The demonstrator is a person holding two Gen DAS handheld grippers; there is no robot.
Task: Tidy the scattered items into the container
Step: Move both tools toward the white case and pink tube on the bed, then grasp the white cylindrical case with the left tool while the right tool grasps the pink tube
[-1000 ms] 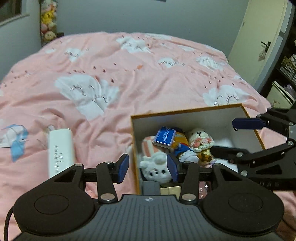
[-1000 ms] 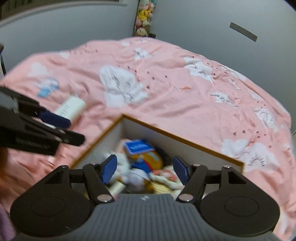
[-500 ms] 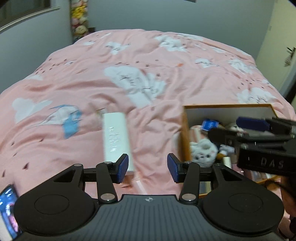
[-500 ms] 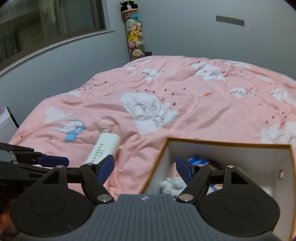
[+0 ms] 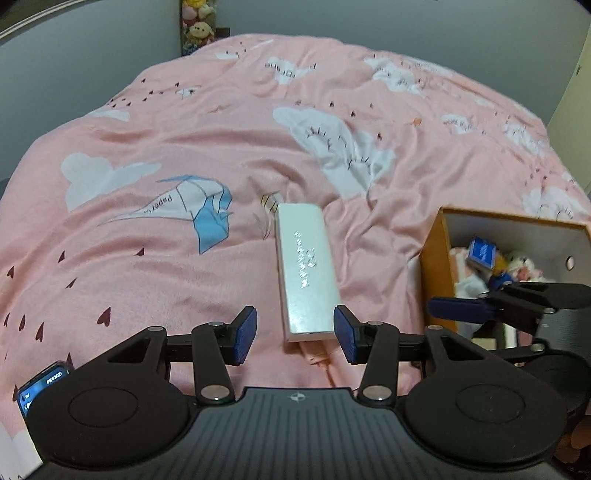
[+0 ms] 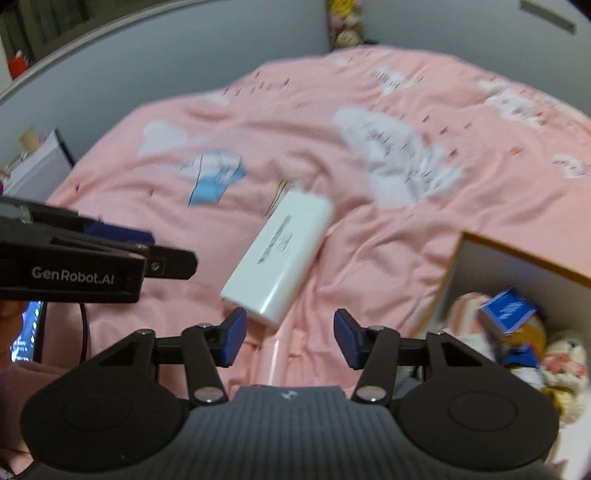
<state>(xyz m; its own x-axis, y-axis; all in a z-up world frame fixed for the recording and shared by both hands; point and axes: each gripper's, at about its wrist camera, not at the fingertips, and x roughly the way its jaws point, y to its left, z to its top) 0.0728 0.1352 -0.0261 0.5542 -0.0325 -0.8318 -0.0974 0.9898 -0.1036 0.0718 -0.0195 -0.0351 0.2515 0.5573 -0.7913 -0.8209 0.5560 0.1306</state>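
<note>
A long white box lies on the pink bedspread; it also shows in the right wrist view. My left gripper is open and empty, with the near end of the box between its fingertips. My right gripper is open and empty, just short of the box's near end. The container, an orange-edged box with white walls, stands to the right and holds a small blue box and plush toys. The container's rim also shows in the right wrist view.
A phone with a lit screen lies at the left near edge of the bed. Plush toys are stacked against the far wall. The right gripper's fingers reach in over the container's near corner.
Both grippers have swung left, away from the container and toward the white box. The box now lies straight ahead of the left gripper, its near end between the fingertips. Both stay open.
</note>
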